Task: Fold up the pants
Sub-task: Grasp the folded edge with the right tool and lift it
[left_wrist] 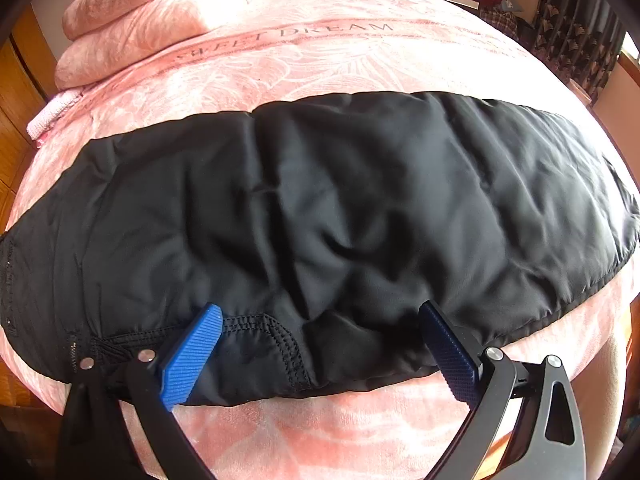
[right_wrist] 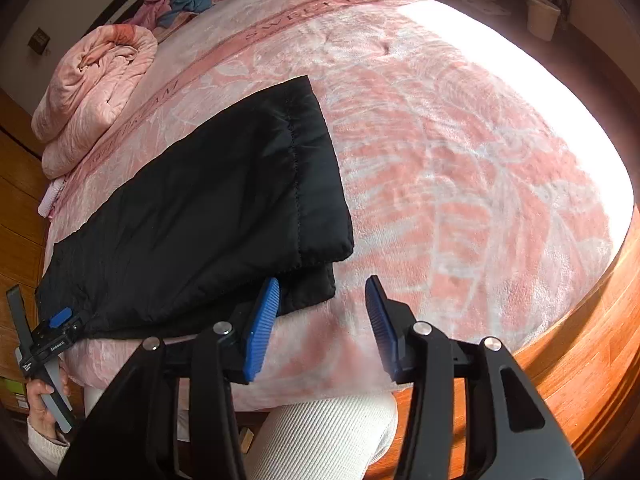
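Note:
Black padded pants (left_wrist: pixel 340 216) lie flat across a pink bed (left_wrist: pixel 304 60), folded lengthwise with one leg on the other. In the right wrist view the pants (right_wrist: pixel 208 216) run from lower left to the leg cuffs at the centre. My left gripper (left_wrist: pixel 320 316) is open, its blue fingers (left_wrist: pixel 192 356) straddling the near edge of the pants by the crotch seam. It also shows in the right wrist view (right_wrist: pixel 60 320) at the waist end. My right gripper (right_wrist: pixel 324 288) is open and empty, just in front of the cuffs' near corner.
A folded pink quilt (left_wrist: pixel 160 4) sits at the bed's far left. Loose clothes (right_wrist: pixel 184 0) lie at the head end. Wooden floor (right_wrist: pixel 580 340) lies to the right of the bed. A white bin (right_wrist: pixel 542 16) stands far right. The person's leg (right_wrist: pixel 320 436) is below the right gripper.

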A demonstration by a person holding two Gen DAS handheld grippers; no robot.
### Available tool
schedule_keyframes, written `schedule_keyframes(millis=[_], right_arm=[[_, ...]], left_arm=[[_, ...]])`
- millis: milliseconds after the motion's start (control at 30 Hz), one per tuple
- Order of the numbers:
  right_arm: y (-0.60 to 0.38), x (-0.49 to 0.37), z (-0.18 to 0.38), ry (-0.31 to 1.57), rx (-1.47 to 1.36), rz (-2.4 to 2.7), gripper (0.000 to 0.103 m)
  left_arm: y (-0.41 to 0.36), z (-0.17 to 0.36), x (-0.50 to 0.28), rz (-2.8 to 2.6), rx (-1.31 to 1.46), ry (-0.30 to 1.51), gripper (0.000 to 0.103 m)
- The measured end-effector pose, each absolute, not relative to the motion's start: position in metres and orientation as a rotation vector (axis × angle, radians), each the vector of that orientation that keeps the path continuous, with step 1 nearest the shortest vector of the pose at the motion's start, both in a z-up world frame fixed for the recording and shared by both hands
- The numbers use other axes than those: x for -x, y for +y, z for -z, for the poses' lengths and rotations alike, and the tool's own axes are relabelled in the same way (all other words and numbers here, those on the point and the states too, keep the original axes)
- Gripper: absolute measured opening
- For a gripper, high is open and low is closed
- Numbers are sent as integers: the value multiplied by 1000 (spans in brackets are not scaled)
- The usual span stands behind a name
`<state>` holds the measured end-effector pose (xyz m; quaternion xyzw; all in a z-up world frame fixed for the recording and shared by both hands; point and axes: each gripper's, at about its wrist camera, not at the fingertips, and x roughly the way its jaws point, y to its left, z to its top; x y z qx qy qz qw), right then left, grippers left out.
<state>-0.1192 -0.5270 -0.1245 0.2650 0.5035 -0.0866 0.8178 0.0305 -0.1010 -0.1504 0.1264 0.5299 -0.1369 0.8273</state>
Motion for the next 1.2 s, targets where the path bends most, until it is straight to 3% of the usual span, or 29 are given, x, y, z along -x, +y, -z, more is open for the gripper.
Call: schedule_keyframes(millis=[167,567,633,667,767,1100,1167,1200], right_arm=[[-508,134,112,982,-712,93,40],[-450,72,139,1063,-808,-11,38],[-447,69,138,1065,-783,11,22],[-445,67,137,1066,-759,23,10],[-437,66,129,1052,-693,14,3],[-448,82,163,1114,-827,-37,5],[-448,86,153,1103,-796,-43,17],[-448,89,147,1103,-767,-38,33]], left_arm=[[-109,141,-23,322,-298,1101,99],[-103,132,-20,319,-256,1109,99],[-106,132,-20,321,-255,1107,99],[-108,132,-21,320,-253,1105,99],[-113,133,-25,309,-245,1108,99],[-125,141,-29,314,-243,1123,99],[-128,143,-29,312,-250,1129,99],[-128,144,-29,311,-249,1130,99]])
